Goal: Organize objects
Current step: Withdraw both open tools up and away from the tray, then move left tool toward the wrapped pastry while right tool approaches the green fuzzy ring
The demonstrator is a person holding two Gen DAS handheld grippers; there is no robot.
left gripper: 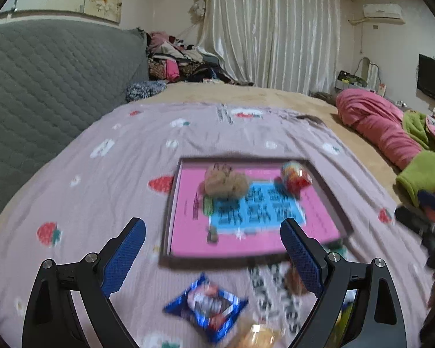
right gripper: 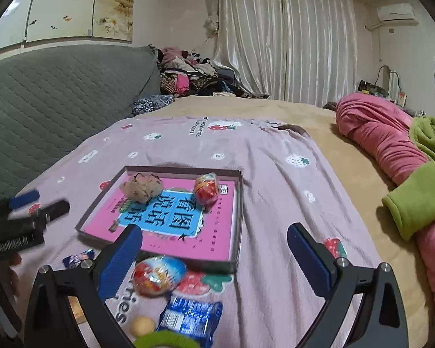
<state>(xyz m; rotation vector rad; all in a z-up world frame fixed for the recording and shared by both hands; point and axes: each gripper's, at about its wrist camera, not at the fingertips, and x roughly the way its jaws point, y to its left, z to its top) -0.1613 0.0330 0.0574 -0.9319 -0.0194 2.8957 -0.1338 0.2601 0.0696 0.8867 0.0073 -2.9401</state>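
A shallow brown box (right gripper: 237, 203) with a pink and blue book in its bottom lies on the bed. In it sit a brown lumpy snack (right gripper: 142, 189) and a red wrapped egg (right gripper: 206, 189); both also show in the left wrist view, the snack (left gripper: 224, 184) and the egg (left gripper: 294, 175). In front of the box lie another wrapped egg (right gripper: 158, 275), a blue snack packet (right gripper: 190, 317) and a small yellow ball (right gripper: 142, 326). My right gripper (right gripper: 214, 239) is open and empty above them. My left gripper (left gripper: 213, 236) is open and empty over a blue packet (left gripper: 207, 307).
The bed has a pink strawberry-print sheet (right gripper: 275, 174). A grey quilted headboard (right gripper: 58, 92) stands on the left. Pink and green bedding (right gripper: 391, 156) is piled on the right. Clothes (right gripper: 188, 75) are heaped at the back by white curtains.
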